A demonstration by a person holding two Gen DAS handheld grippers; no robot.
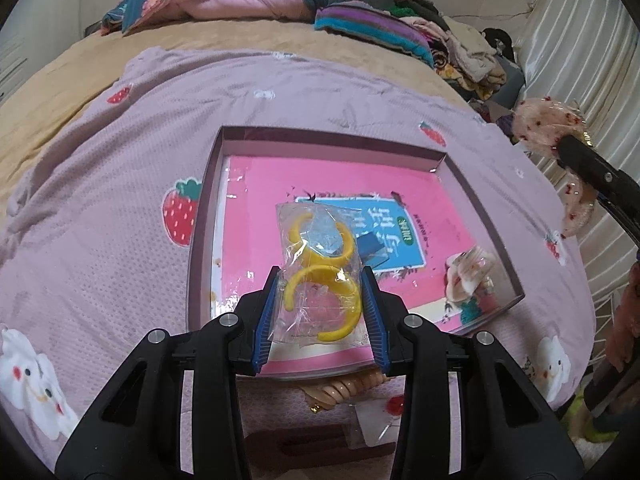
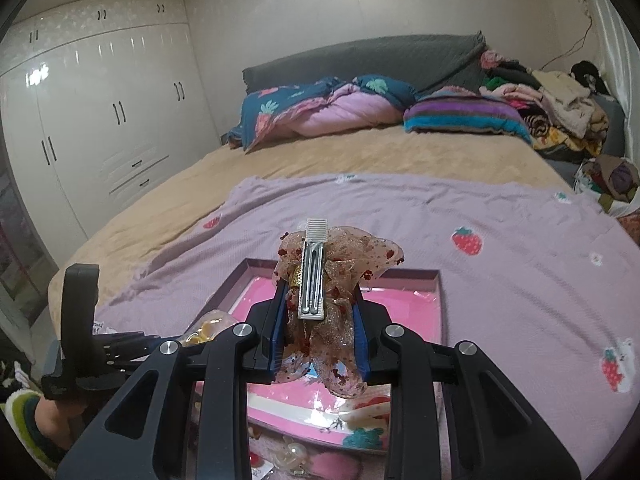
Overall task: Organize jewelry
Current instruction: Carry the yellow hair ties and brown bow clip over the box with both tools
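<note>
My left gripper [image 1: 321, 280] is shut on a clear plastic bag of yellow hoop earrings [image 1: 320, 276], held just above the near side of the shallow box [image 1: 208, 184] with its pink lining. A pale hair clip [image 1: 470, 272] lies in the box's right corner. My right gripper [image 2: 320, 304] is shut on a sheer bow hair clip with red flecks [image 2: 340, 256], its metal clip side facing up, above the same box [image 2: 438, 280]. In the left wrist view that bow hair clip [image 1: 548, 128] hangs at the right, off the box's far right corner.
The box rests on a lilac strawberry-print blanket [image 1: 120, 160] over a tan bed. More jewelry pieces [image 1: 348, 390] lie near the box's near edge, under the gripper. Folded bedding [image 2: 320, 108] and a clothes pile [image 2: 560, 108] sit at the headboard; white wardrobes [image 2: 100, 120] stand at the left.
</note>
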